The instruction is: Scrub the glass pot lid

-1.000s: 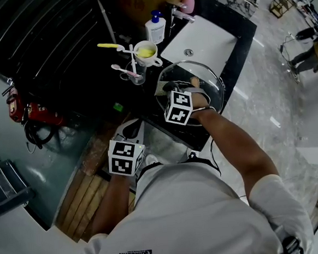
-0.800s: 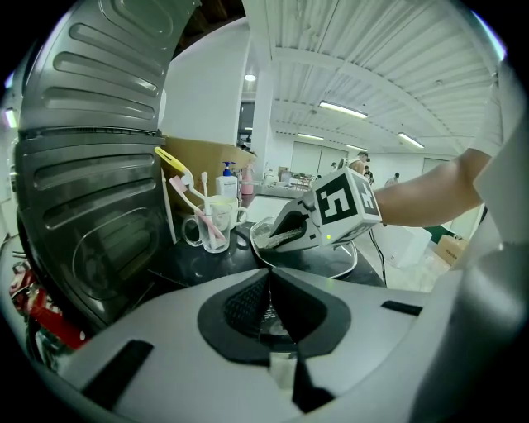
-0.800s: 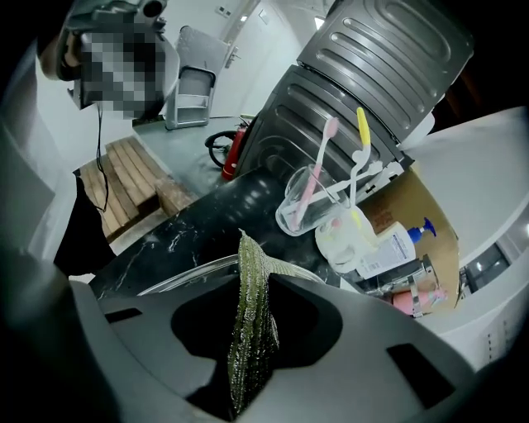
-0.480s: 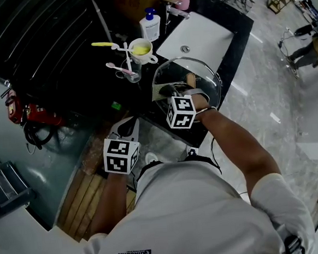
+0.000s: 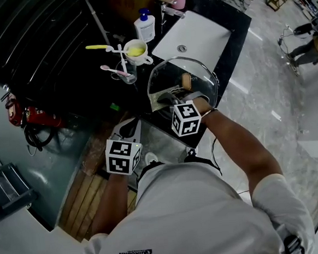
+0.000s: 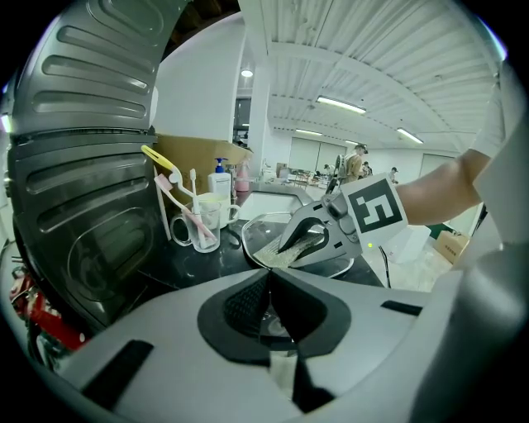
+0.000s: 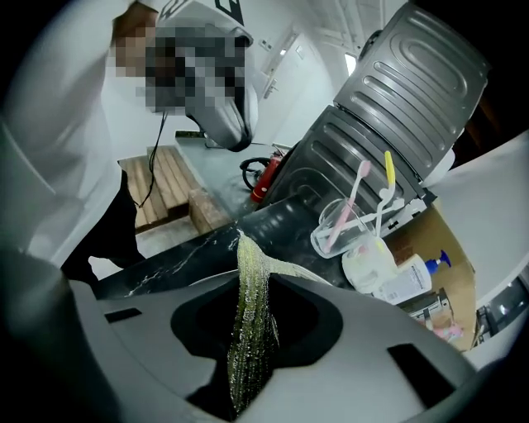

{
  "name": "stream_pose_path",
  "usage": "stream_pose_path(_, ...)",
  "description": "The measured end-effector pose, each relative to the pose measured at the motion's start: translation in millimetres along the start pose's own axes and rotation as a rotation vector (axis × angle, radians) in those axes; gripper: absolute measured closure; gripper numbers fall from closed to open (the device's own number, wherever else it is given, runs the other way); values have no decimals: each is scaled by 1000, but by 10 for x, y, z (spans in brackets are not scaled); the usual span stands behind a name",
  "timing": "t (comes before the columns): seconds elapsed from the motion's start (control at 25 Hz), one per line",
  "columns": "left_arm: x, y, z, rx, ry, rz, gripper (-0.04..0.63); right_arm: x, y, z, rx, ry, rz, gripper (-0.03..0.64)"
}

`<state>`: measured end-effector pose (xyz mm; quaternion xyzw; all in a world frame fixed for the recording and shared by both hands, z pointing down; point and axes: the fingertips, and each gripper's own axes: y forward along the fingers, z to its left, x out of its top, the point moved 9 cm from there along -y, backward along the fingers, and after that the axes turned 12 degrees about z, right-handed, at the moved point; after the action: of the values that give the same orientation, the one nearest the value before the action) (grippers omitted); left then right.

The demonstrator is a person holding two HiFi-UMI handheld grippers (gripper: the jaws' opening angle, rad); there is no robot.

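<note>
Lying on the black marble bench [image 5: 128, 96] beside the white sink [image 5: 198, 38], the round metal-rimmed glass pot lid [image 5: 169, 76] takes the right gripper [image 5: 165, 99]. Its fingers pinch a yellow-green mesh scrubbing cloth [image 7: 252, 330], seemingly for rubbing. Left gripper [image 6: 267, 277] hangs low, fingers closed, empty.

White short-sleeved shirt [image 5: 193, 214], dark lettering on back, grey left gripper [image 6: 269, 285] and right gripper [image 7: 250, 318], black-and-white marker cubes [image 5: 123, 156]

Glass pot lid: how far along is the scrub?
Done: right tongs are shut on the scouring cloth. In hand: cloth laid on the glass pot lid, beside the sink. Left: no suds show, so probably most of the scrubbing; left tongs are shut, off the lid.
</note>
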<state>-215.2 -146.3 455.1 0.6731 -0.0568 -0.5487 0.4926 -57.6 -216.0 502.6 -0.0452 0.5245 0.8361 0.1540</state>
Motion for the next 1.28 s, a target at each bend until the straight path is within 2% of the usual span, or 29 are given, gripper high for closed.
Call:
stream_pose_path(0.28,63,88,-101,-8,5,2,577,-63,-80,177,21,-69,-48,518)
stream_pose_path(0.76,142,215,-296,-42,10,10,577,-238,-210,313,32,-73,-82,514)
stream_pose_path(1.0,180,238,-327,-56,24,5,577,-319,-291,392,23,-24,-83,514)
stream_pose_path(1.28,188,264,-333,-87,47,5,577,-399,-363,502,-11,131,-88,512)
